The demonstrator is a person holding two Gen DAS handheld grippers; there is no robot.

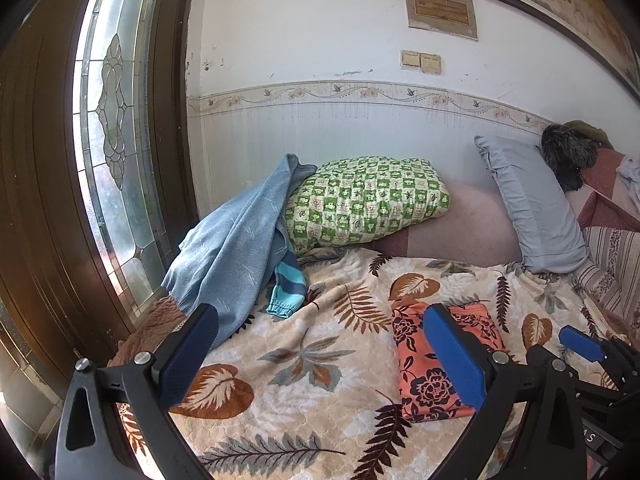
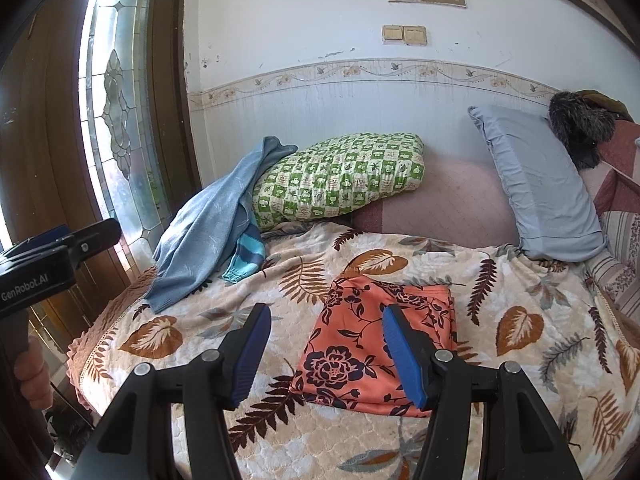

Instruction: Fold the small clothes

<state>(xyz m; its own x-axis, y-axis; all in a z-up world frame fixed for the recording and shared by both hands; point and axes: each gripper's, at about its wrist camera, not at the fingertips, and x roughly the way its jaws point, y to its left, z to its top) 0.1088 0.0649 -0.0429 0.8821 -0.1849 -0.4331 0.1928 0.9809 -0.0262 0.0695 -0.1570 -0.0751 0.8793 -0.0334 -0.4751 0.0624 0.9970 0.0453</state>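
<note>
Beyond right gripper (image 2: 326, 334) open fingers (image 2: 404, 356): folded floral cloth (image 2: 360, 340); untouched.

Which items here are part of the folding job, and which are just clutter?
Job: folded orange floral garment; unfolded blue garment; striped teal garment; open left gripper; open right gripper.

Clutter: green checked pillow; grey pillow; leaf-print blanket.

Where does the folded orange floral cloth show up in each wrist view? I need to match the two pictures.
Left wrist view: the folded orange floral cloth lies lower right of centre on the leaf-print blanket, partly behind the jaws' right blue pad.
Right wrist view: the same cloth lies at lower centre, between and beyond the open jaws.
Shared landmark: the green checked pillow against the wall, up and left of the cloth.
</note>
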